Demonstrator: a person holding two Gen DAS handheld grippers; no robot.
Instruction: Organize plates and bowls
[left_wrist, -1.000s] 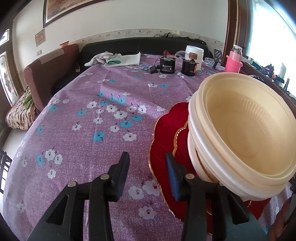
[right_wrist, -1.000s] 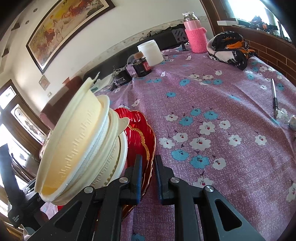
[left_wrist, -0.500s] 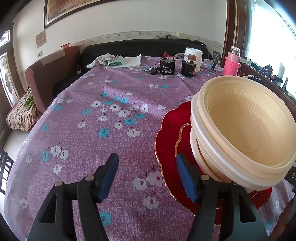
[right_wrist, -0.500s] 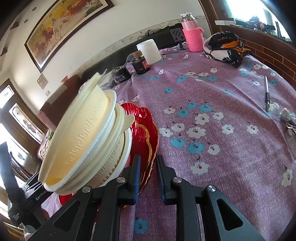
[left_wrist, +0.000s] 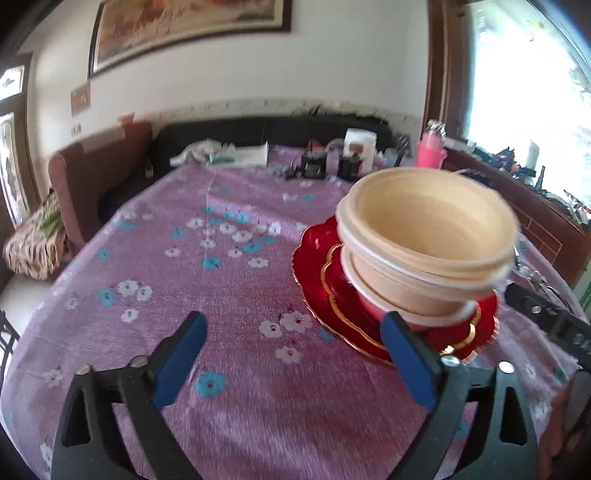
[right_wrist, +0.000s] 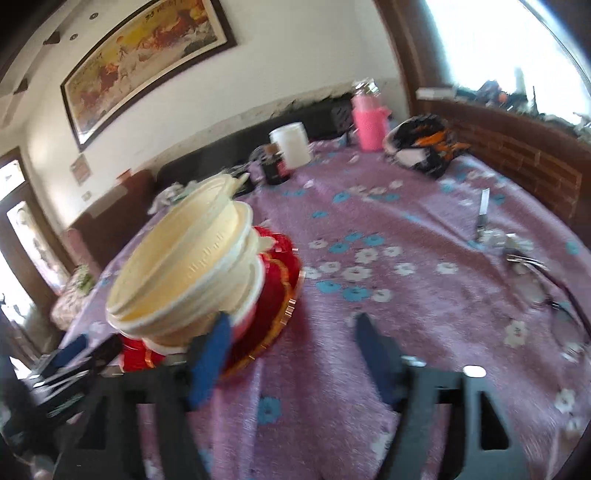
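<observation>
Bowls (left_wrist: 424, 240) sit stacked on red plates (left_wrist: 321, 280); beside them our left gripper (left_wrist: 291, 350) and right gripper (right_wrist: 291, 350) jaws are opening, empty; release step, withdrawal next.

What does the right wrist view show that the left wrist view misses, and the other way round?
Right wrist only: a black-and-orange bundle and a pen on the tablecloth. Left wrist only: white cloths at the table's far end. Both show the cream bowls stacked on red plates, the pink bottle, and both grippers, left gripper and right gripper, jaws opening and empty.
</observation>
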